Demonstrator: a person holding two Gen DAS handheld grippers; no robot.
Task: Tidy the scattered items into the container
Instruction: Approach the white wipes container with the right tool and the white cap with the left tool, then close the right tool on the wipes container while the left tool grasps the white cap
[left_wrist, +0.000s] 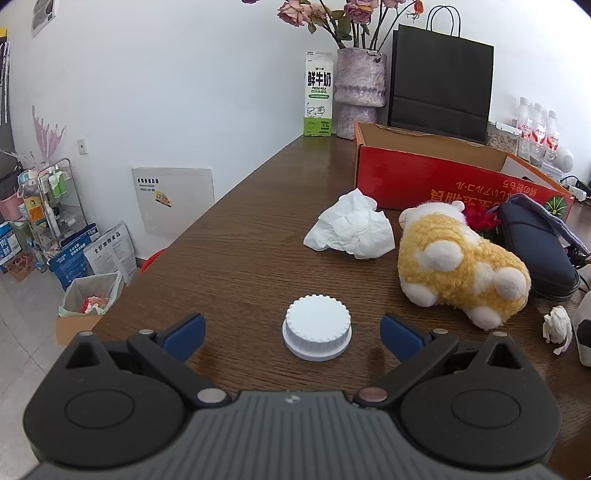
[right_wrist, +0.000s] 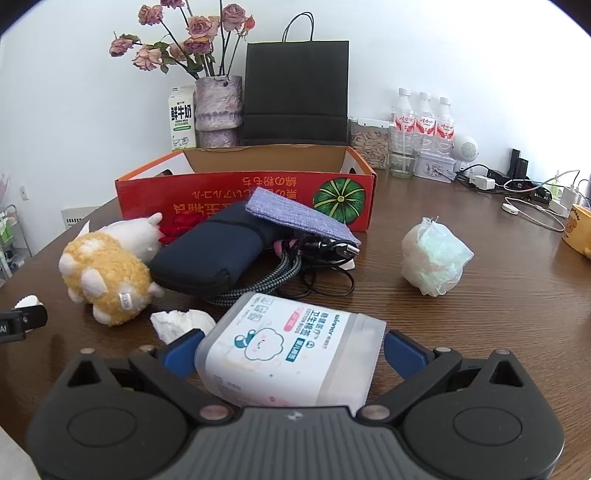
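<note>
— Left gripper (left_wrist: 292, 332)?
— Spread wide, white cap (left_wrist: 317, 332) on the tabletop (left_wrist: 236, 236) between its fingers.
— Right gripper (right_wrist: 291, 350)?
— Pinching the cotton-swab box (right_wrist: 291, 354); red carton (right_wrist: 243, 192) at twelve o'clock.

The left tool (left_wrist: 292, 335) hangs wide open over the wooden worktop (left_wrist: 229, 236), a white ribbed lid (left_wrist: 317, 327) lying between its blue fingertips (left_wrist: 186, 334), touching neither. Beyond lie a crumpled tissue (left_wrist: 352, 227), a yellow-and-white plush toy (left_wrist: 461, 264) and a red cardboard box (left_wrist: 436, 177).

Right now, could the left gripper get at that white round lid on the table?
Probably yes: the white lid lies just ahead of the open left gripper, roughly centred between its fingers, with only bare table around it.
</note>
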